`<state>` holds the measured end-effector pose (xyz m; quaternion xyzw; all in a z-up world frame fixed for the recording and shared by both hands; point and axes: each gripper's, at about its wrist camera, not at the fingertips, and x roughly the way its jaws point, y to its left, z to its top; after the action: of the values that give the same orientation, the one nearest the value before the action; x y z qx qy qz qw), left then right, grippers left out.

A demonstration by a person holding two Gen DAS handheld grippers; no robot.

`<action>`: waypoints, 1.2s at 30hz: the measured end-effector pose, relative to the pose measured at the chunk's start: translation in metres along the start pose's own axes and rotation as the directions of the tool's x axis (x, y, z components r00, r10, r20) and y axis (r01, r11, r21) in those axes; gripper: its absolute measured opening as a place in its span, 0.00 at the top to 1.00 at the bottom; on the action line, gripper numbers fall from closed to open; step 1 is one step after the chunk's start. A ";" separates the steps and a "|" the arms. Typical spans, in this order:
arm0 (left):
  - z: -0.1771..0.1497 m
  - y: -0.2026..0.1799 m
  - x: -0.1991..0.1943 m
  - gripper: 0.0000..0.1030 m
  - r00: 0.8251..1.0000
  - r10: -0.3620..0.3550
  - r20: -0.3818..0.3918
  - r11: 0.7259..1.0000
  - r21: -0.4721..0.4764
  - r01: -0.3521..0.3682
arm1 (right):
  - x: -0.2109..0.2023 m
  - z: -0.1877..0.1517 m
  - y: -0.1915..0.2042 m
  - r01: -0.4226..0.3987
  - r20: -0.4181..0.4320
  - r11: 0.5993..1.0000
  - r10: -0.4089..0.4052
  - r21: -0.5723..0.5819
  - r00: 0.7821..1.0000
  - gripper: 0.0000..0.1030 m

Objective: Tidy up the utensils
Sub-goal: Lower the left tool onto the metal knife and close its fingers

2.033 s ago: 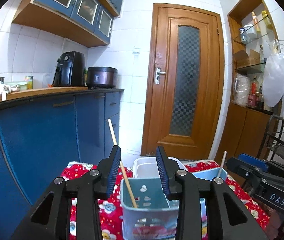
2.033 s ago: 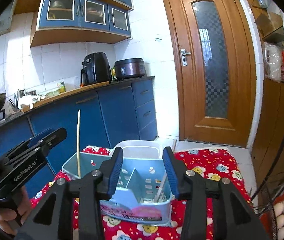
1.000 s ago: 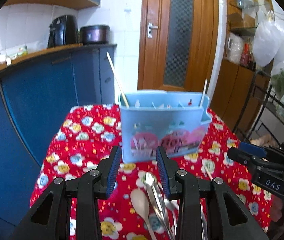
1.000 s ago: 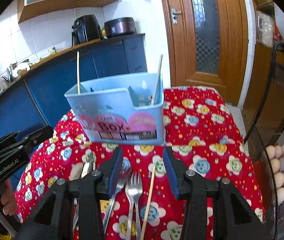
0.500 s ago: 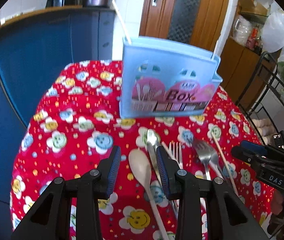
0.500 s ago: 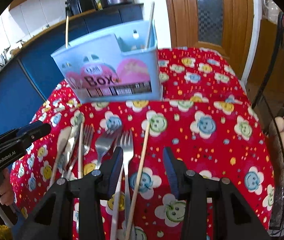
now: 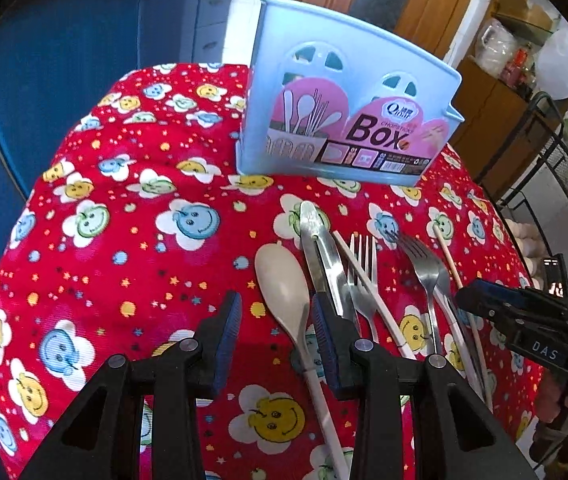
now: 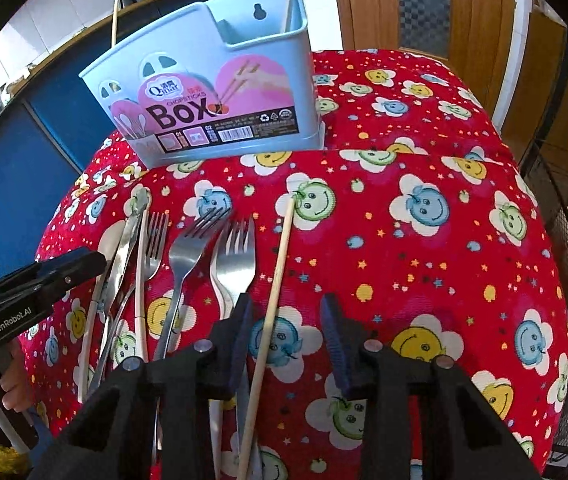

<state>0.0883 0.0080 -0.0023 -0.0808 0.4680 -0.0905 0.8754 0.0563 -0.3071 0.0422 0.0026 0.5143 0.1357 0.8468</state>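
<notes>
Cutlery lies loose in a row on the red flower-print tablecloth (image 7: 132,216), in front of the pale blue chopstick box (image 7: 348,112), which stands upright at the far edge with two chopsticks in it: white spoon (image 7: 284,284), metal tongs (image 7: 320,248), forks (image 8: 188,248) and a single wooden chopstick (image 8: 276,280). Left gripper (image 7: 276,336) hovers low with jaws wide apart and nothing held, the spoon's neck lying between the fingers. Right gripper (image 8: 288,340) is likewise spread wide and empty, the wooden chopstick running up between its fingers, nearer the left finger.
</notes>
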 end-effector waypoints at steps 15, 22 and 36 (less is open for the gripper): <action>0.004 0.011 0.014 0.75 0.993 -0.115 -0.011 0.991 -0.068 0.114 | 0.007 0.007 0.000 -0.006 -0.045 1.000 0.006 -0.008 0.999 0.75; 0.003 0.002 0.012 0.79 0.989 -0.145 0.000 0.988 -0.054 0.145 | 0.009 0.009 0.000 -0.021 -0.063 1.000 0.021 -0.007 0.998 0.82; -0.006 -0.022 0.006 0.94 0.993 -0.122 0.005 0.992 0.041 0.122 | 0.011 0.013 0.000 -0.043 -0.090 0.999 0.044 0.007 0.995 0.84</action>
<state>0.0846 -0.0156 -0.0059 -0.0916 0.4569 -0.1530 0.8714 0.0722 -0.3026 0.0385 0.0100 0.5521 0.1527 0.8196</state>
